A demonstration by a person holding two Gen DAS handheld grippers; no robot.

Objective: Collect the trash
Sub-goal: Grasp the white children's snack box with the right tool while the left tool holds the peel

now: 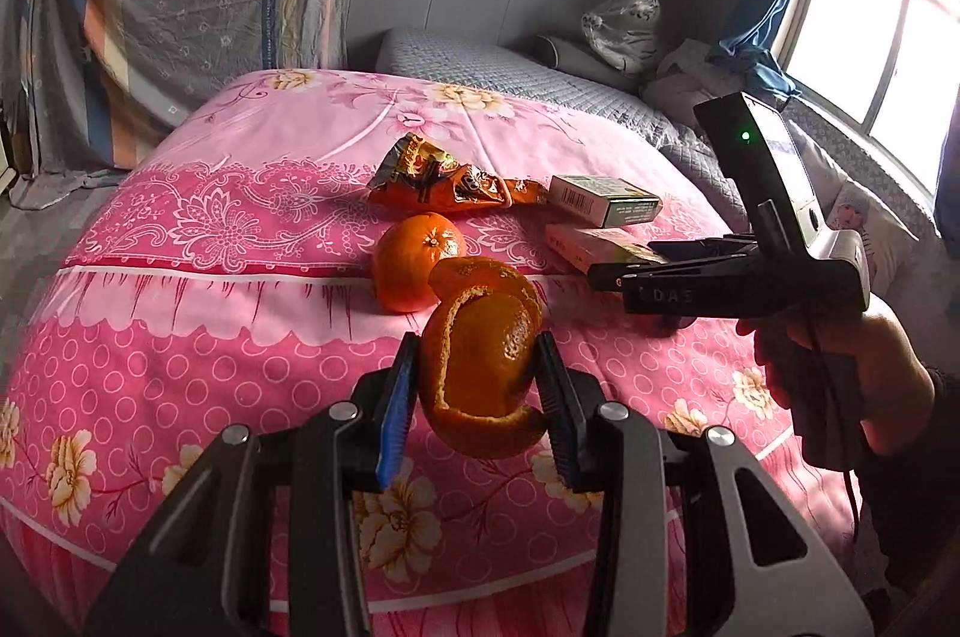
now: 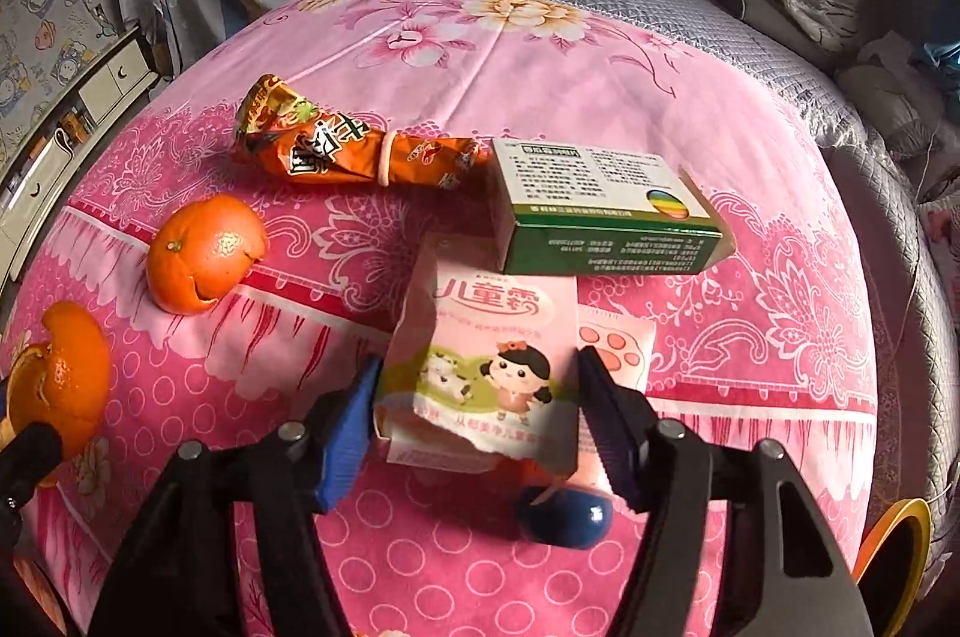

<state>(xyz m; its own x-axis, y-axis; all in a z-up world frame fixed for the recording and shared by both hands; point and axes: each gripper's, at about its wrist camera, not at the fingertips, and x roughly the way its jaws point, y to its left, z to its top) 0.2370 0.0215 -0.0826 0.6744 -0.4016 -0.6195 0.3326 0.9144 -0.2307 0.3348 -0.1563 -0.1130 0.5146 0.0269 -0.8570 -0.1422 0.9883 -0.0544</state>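
My left gripper (image 1: 477, 373) is shut on a curled piece of orange peel (image 1: 480, 361) and holds it above the pink flowered bedspread (image 1: 240, 337). The peel also shows at the left edge of the right wrist view (image 2: 66, 379). My right gripper (image 2: 480, 397) is shut on a torn pink carton with a cartoon girl (image 2: 480, 367) and lifts it off the bed; it also shows at the right of the left wrist view (image 1: 618, 271). On the bed lie a second orange peel shell (image 2: 204, 253), an orange snack wrapper (image 2: 336, 151) and a green-and-white box (image 2: 606, 211).
A dark blue round object (image 2: 567, 514) lies under the carton. An orange-rimmed container (image 2: 894, 559) is at the lower right. A grey quilt (image 2: 750, 43) with bags lies behind, a window (image 1: 870, 19) at right, and a cabinet (image 2: 66, 139) at left.
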